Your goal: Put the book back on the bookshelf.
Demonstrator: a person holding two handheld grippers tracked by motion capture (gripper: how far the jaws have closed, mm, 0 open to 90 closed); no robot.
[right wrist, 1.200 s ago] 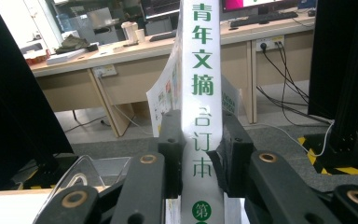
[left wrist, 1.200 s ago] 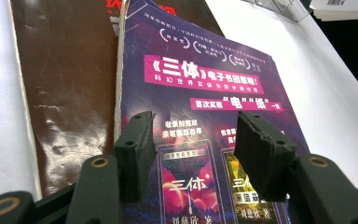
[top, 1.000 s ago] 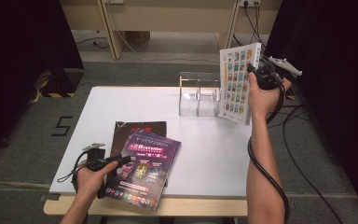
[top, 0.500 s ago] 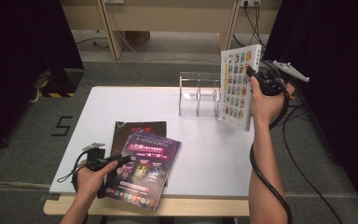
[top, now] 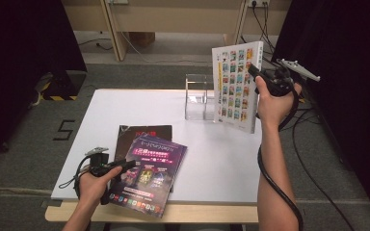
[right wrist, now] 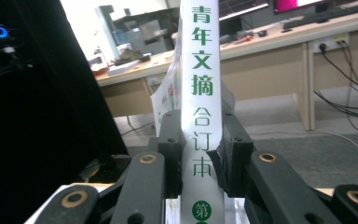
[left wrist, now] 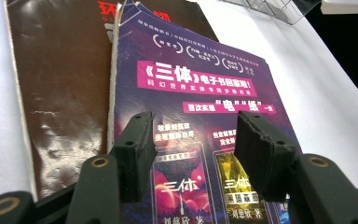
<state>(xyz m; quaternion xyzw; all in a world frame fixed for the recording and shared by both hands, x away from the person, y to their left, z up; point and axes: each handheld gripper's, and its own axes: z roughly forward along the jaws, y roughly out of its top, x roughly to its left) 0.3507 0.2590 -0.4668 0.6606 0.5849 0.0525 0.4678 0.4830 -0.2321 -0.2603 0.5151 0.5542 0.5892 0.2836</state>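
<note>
Thick white-spined book (top: 236, 86), seemingly upright.

My white table (top: 221, 159) stands on grey carpet (top: 33, 144) that bears a dark "5" marking (top: 63, 130) to the left. Black curtains (top: 24, 53) hang on the far left and right. Beyond the table runs a pale wooden bench (top: 173, 14) with a wall socket (top: 257, 3) and cables (top: 313, 144) trailing down the right. A yellow-and-black striped block (top: 58, 97) lies far left.

Three books: white book (top: 236, 86), purple book (top: 149, 175), dark book (top: 135, 137); one clear rack (top: 198, 96); two tools
</note>
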